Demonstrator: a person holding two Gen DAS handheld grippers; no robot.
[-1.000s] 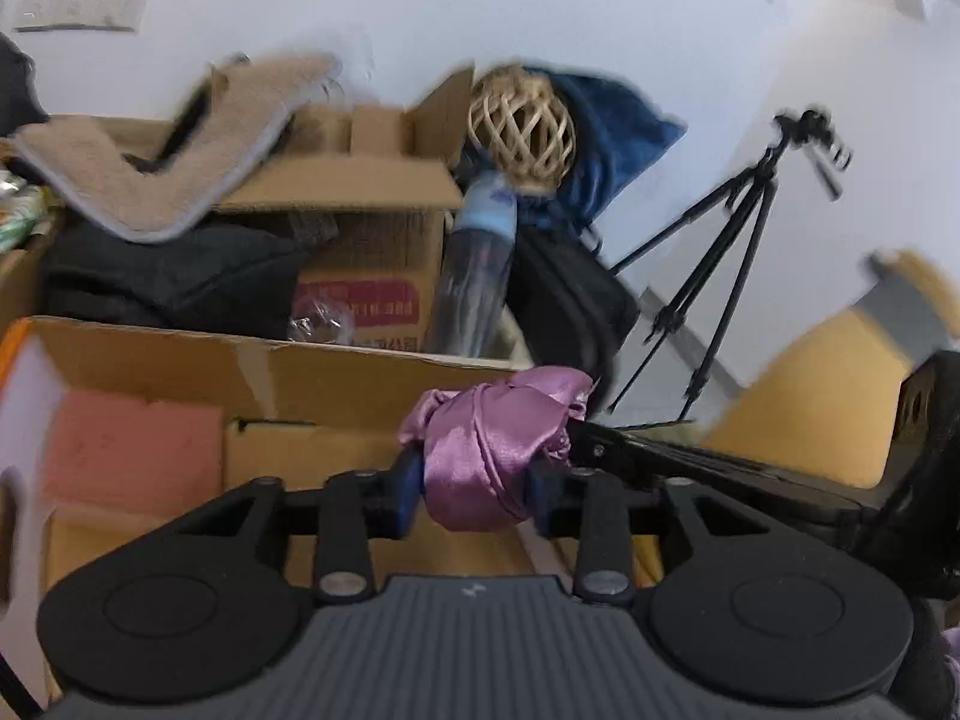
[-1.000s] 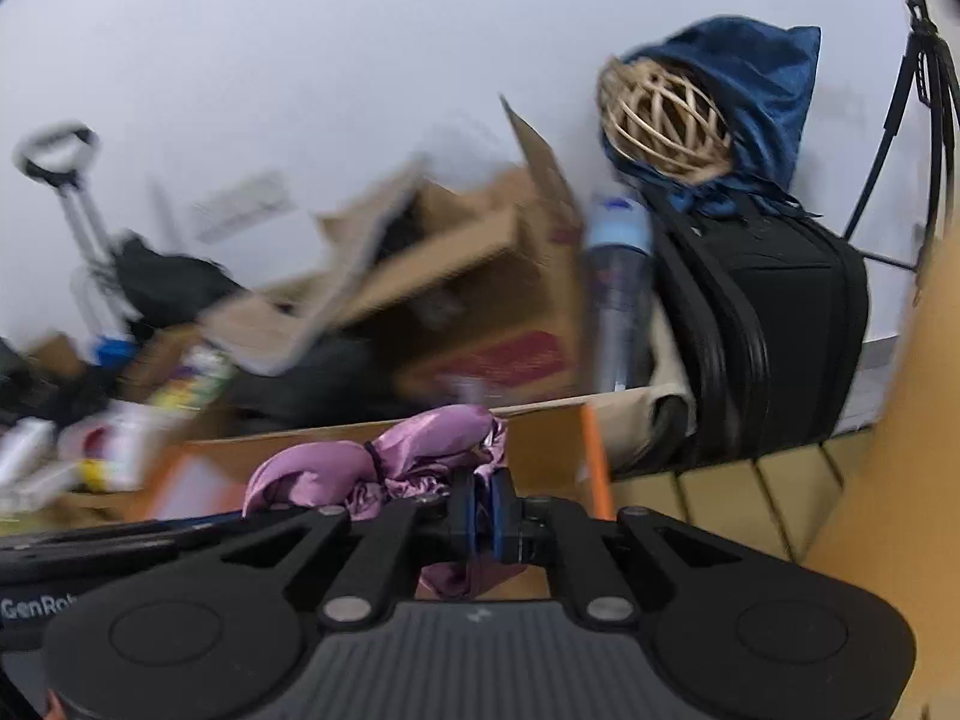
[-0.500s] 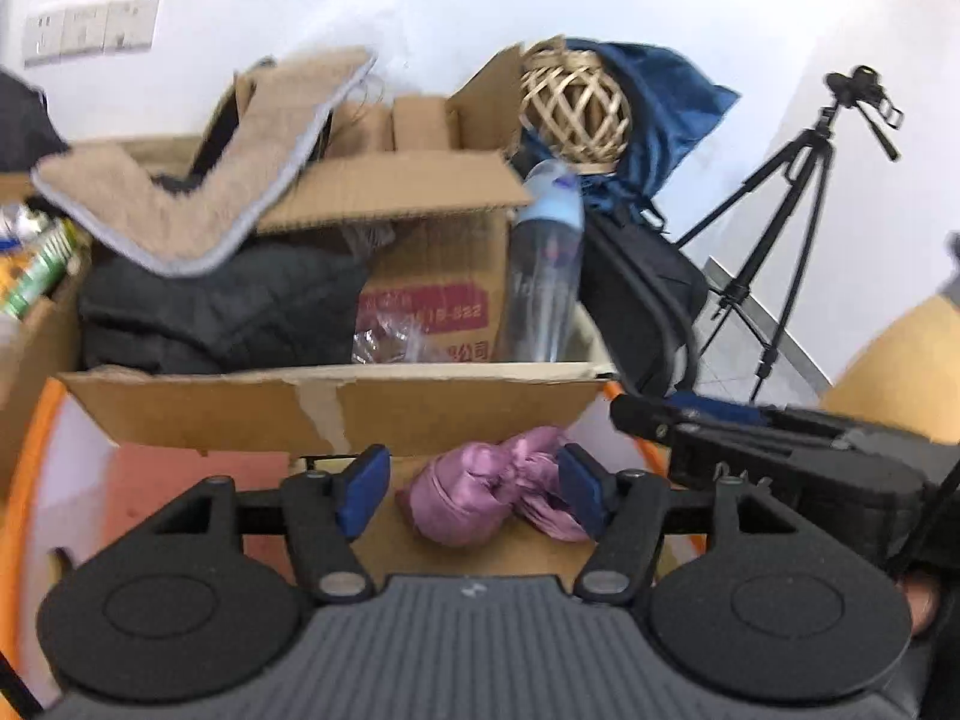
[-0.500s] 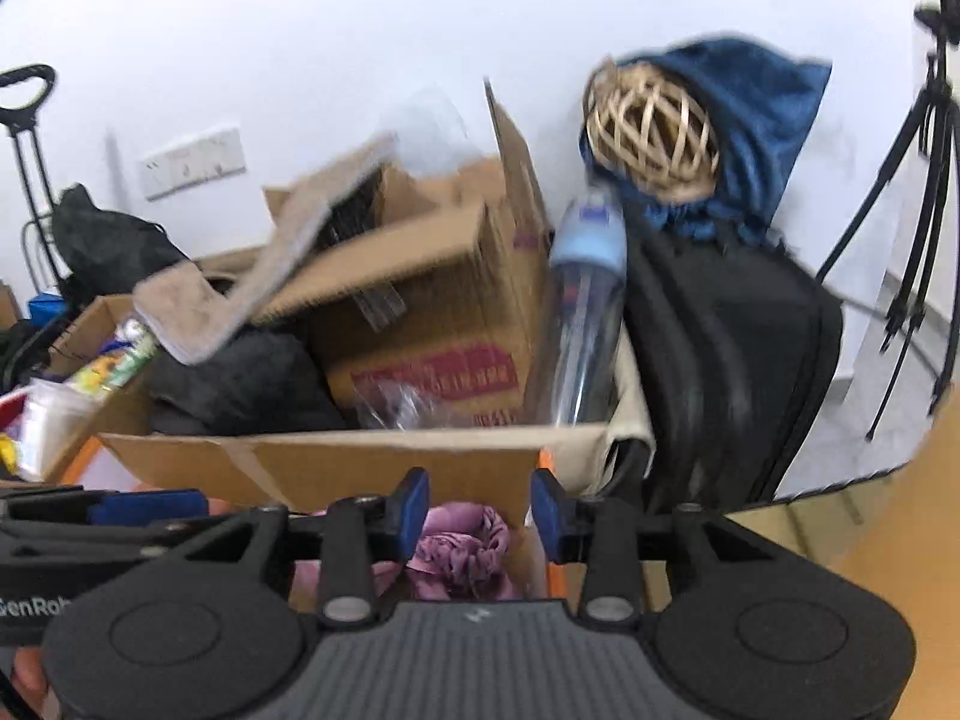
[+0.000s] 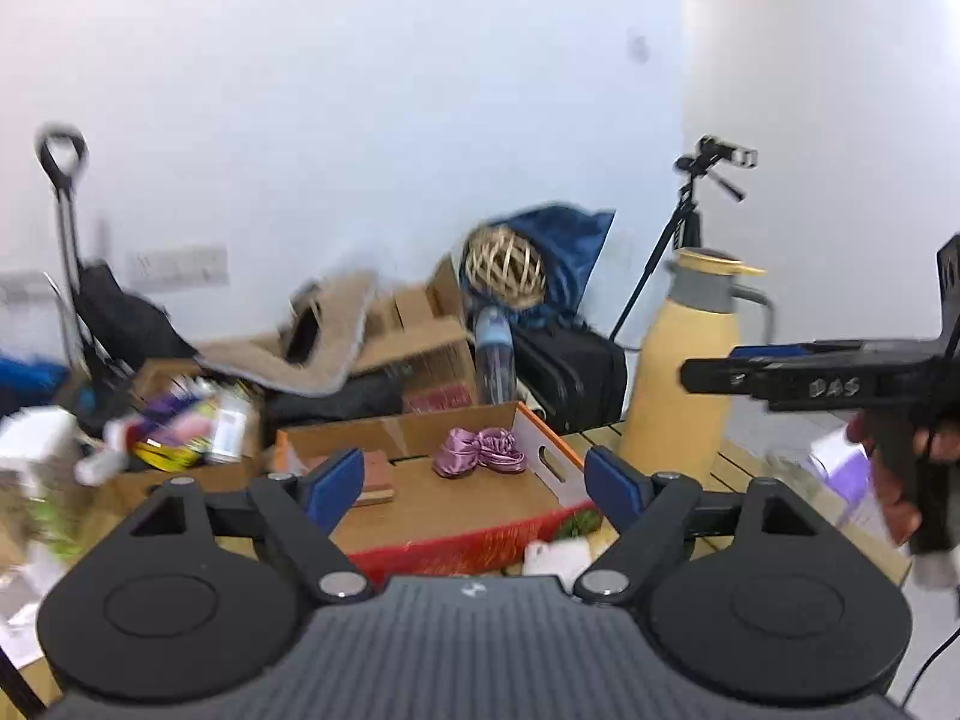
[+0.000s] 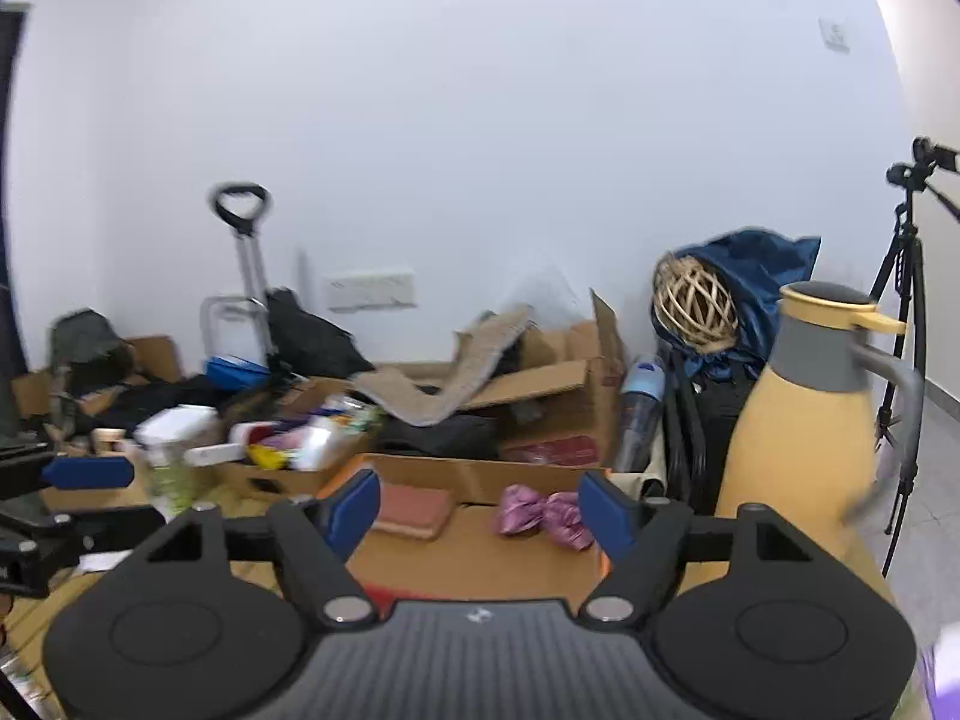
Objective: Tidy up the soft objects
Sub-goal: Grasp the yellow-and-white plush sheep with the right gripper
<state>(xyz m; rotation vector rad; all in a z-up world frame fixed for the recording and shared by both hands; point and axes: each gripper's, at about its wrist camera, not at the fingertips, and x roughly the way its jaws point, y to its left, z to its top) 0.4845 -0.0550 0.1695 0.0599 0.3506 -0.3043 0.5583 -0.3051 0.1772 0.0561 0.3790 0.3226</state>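
A purple satin cloth (image 5: pixel 480 451) lies bunched in the far right part of an open cardboard box (image 5: pixel 543 461) with an orange rim. It also shows in the right wrist view (image 6: pixel 543 516). A pink sponge (image 6: pixel 414 509) lies in the box to its left. My left gripper (image 5: pixel 477 483) is open and empty, well back from the box. My right gripper (image 6: pixel 480 510) is open and empty, also back from the box; it shows from the side in the left wrist view (image 5: pixel 780 372).
A tall yellow thermos jug (image 6: pixel 810 408) stands right of the box. Behind are cardboard boxes (image 6: pixel 540 396) with a beige mat, a water bottle (image 6: pixel 639 414), a black bag, a wicker ball (image 6: pixel 696 306), a tripod (image 6: pixel 900 312) and a box of clutter at left.
Both grippers let go of the purple cloth, opened wide and pulled back and up. The cloth now lies in the box.
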